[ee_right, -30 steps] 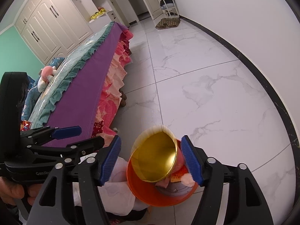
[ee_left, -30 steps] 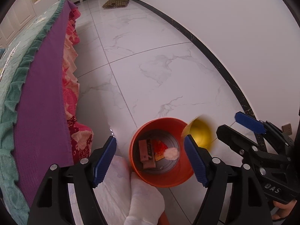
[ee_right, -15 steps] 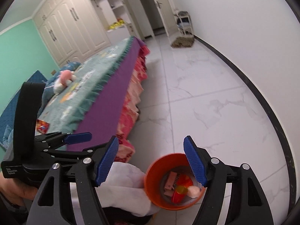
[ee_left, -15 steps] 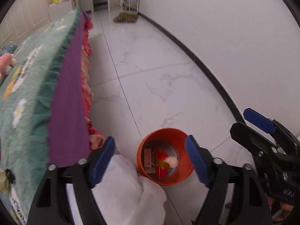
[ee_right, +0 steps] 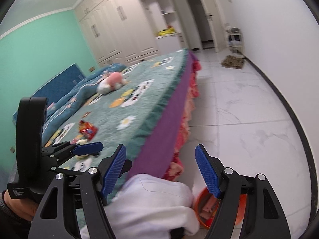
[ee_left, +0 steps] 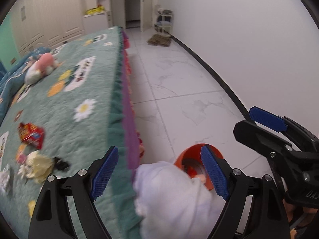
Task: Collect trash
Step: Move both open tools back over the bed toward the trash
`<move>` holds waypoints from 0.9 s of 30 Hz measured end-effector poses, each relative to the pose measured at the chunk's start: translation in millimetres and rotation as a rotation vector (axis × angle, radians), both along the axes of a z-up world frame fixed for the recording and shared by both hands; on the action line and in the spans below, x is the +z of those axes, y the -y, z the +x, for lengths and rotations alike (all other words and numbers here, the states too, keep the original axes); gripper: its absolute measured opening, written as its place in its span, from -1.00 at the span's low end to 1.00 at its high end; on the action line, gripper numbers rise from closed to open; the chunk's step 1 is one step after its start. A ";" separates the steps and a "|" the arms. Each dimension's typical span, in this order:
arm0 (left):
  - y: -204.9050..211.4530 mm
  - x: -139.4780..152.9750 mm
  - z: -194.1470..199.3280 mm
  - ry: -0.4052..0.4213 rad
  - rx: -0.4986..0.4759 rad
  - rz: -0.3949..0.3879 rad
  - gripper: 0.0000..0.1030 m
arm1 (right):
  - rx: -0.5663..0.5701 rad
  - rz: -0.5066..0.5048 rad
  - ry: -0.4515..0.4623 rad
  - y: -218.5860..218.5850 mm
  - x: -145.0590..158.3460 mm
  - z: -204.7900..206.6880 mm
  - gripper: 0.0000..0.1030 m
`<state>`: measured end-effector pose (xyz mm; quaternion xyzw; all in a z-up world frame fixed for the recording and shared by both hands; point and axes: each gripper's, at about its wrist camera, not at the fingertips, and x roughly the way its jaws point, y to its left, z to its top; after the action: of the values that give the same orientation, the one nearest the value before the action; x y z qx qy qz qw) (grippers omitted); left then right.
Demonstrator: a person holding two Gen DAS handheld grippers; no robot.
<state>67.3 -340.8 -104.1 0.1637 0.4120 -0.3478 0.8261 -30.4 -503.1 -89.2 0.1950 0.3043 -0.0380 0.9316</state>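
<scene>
Below your left gripper [ee_left: 159, 171], beside its right finger, the one orange bin [ee_left: 196, 151] holds several scraps. One red wrapper [ee_left: 31, 134] and one crumpled paper [ee_left: 37, 167] lie on the bed [ee_left: 79, 99], left. Both your grippers, the right gripper [ee_right: 160, 169] included, gape wide, empty.

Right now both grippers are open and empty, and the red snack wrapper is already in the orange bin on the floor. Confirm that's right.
Not quite. The red snack wrapper lies on the bed, not in the orange bin, as the left wrist view shows. The rest holds: left gripper and right gripper are open and empty, and the bin stands on the floor.
</scene>
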 end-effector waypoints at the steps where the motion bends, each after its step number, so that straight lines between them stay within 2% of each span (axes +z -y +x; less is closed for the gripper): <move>1: -6.9 2.2 3.3 0.003 0.016 -0.005 0.63 | 0.026 0.002 0.004 -9.9 2.9 6.5 0.39; 10: -102.0 12.6 32.4 0.016 0.222 -0.030 0.67 | 0.222 -0.009 0.011 -96.2 11.7 63.2 0.39; 16: -172.0 4.9 57.6 -0.005 0.369 -0.016 0.67 | 0.351 -0.024 -0.007 -154.4 4.6 114.7 0.39; 21: -199.1 -6.9 76.7 -0.020 0.419 0.006 0.67 | 0.415 -0.043 -0.042 -184.2 -9.0 148.3 0.39; 27: -203.3 -26.2 110.7 -0.058 0.433 0.005 0.67 | 0.425 -0.050 -0.077 -191.0 -20.4 170.5 0.39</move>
<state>178.0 -137.5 -130.4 0.0633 0.4619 -0.1657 0.8690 140.1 -312.1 -109.6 0.1018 0.3730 0.1443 0.9109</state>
